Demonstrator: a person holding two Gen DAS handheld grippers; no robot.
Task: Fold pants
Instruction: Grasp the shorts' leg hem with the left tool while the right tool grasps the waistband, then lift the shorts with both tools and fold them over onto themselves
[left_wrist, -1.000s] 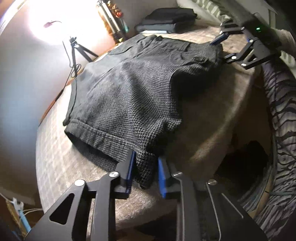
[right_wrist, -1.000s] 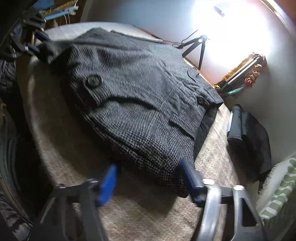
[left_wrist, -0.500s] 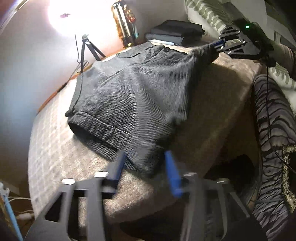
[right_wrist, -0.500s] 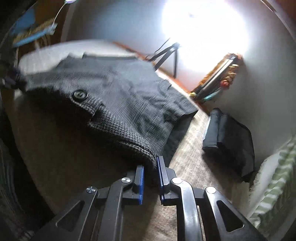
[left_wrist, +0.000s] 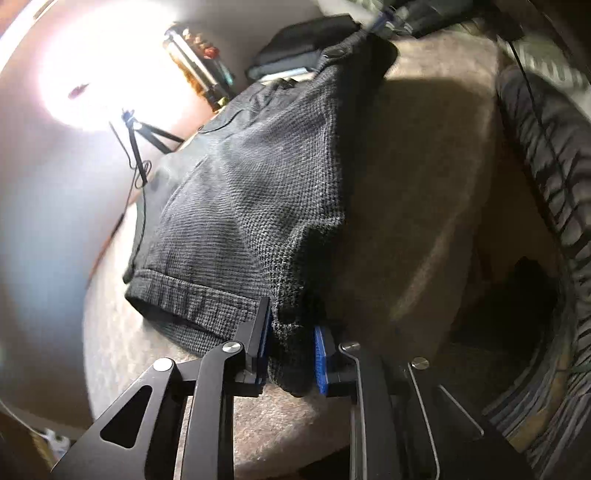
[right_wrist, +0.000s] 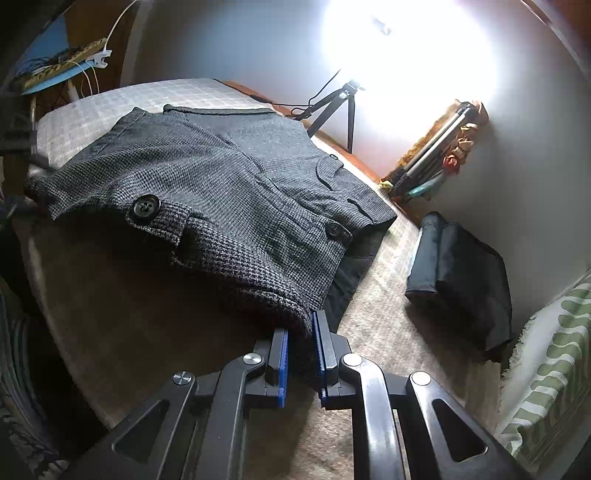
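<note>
Gripping one near-edge corner each, the left gripper (left_wrist: 291, 354) and right gripper (right_wrist: 300, 363) hold the dark grey woven checked shorts (right_wrist: 221, 192), jaws closed on cloth. The garment lies beyond both on the beige carpeted surface (right_wrist: 380, 332), long axis running between the grippers.

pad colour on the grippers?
Blue pads; clearest in the right wrist view.

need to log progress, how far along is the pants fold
Barely started. Done: the pants lie spread on the bed, and both near corners are gripped. In hand: the left gripper is shut on the hem corner, the right gripper on the waistband corner, and that near edge is raised off the bed. Left: no fold shows yet.
</note>
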